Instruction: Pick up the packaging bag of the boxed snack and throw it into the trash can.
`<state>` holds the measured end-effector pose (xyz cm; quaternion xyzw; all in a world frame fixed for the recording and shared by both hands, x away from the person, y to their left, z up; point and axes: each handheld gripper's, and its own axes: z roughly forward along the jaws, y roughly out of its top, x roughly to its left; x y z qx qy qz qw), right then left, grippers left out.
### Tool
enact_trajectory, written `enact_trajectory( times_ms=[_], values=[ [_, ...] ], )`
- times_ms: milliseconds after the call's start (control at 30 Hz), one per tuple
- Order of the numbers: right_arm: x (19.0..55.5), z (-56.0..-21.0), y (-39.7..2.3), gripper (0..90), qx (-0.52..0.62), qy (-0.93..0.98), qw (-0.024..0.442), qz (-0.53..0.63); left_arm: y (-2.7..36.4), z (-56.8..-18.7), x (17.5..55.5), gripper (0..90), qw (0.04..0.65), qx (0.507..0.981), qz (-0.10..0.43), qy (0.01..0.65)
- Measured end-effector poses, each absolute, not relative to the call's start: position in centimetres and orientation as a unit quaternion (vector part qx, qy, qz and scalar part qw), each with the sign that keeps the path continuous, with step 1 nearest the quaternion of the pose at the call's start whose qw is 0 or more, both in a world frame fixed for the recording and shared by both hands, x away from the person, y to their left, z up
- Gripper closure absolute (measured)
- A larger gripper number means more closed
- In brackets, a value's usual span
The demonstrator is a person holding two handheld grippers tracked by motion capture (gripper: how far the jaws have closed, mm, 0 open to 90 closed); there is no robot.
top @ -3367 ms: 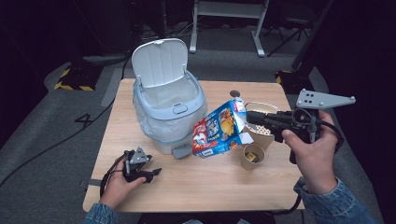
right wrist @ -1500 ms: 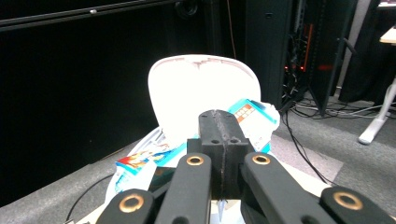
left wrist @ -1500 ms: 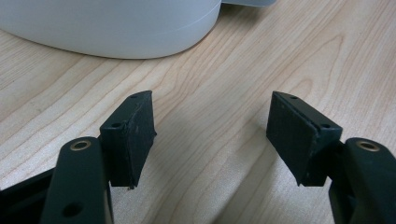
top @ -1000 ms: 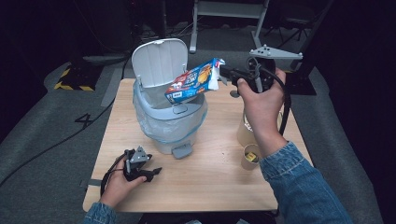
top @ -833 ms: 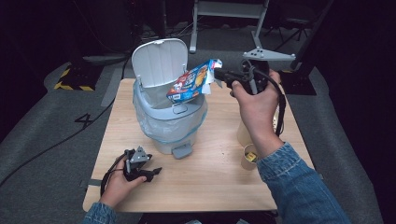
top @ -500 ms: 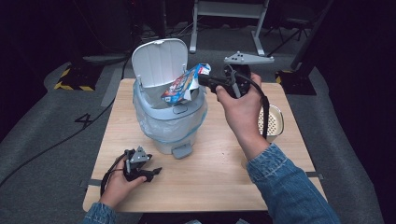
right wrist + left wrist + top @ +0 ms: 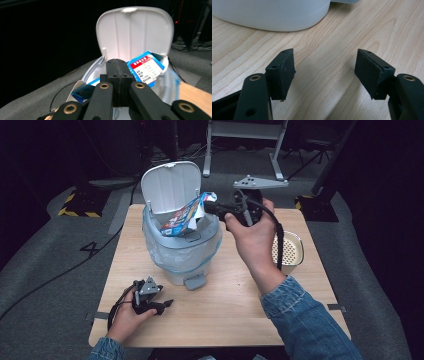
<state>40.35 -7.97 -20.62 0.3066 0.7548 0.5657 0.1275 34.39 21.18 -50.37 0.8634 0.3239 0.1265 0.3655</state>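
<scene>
Since the earliest high view, the right gripper [image 7: 206, 206] has carried the snack packet [image 7: 186, 216] from the lower right part of the table [image 7: 235, 315] up to the open bin [image 7: 180, 247], so it now hangs over the mouth at upper centre, ready to drop. That bin's lid [image 7: 171, 185] stands upright behind, keeping the opening clear, and a clear liner drapes its rim. At lower left the left gripper [image 7: 162, 305] rests on the wood, jaws apart and empty. The right one is clenched on the packet's edge. The packet is crumpled, glossy blue and red, with a white label [image 7: 146, 70]
</scene>
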Motion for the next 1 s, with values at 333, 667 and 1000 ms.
enact_trajectory(
  times_ms=[333, 667, 1000],
  values=[
    [41.9, -21.8, -6.1, 90.0, 0.317, 0.757, 0.130, 0.556, 21.2, -50.4, 34.3, 32.8, 0.365, 0.864, 0.126, 0.324],
    [42.3, -22.6, -6.1, 55.0, 0.306, 0.756, 0.186, 0.548, 21.2, -50.4, 34.3, 32.7, 0.365, 0.863, 0.128, 0.324],
    [41.1, -22.4, -10.6, 45.7, 0.291, 0.766, 0.197, 0.538, 21.2, -50.4, 34.2, 32.7, 0.364, 0.863, 0.129, 0.325]
  ],
)
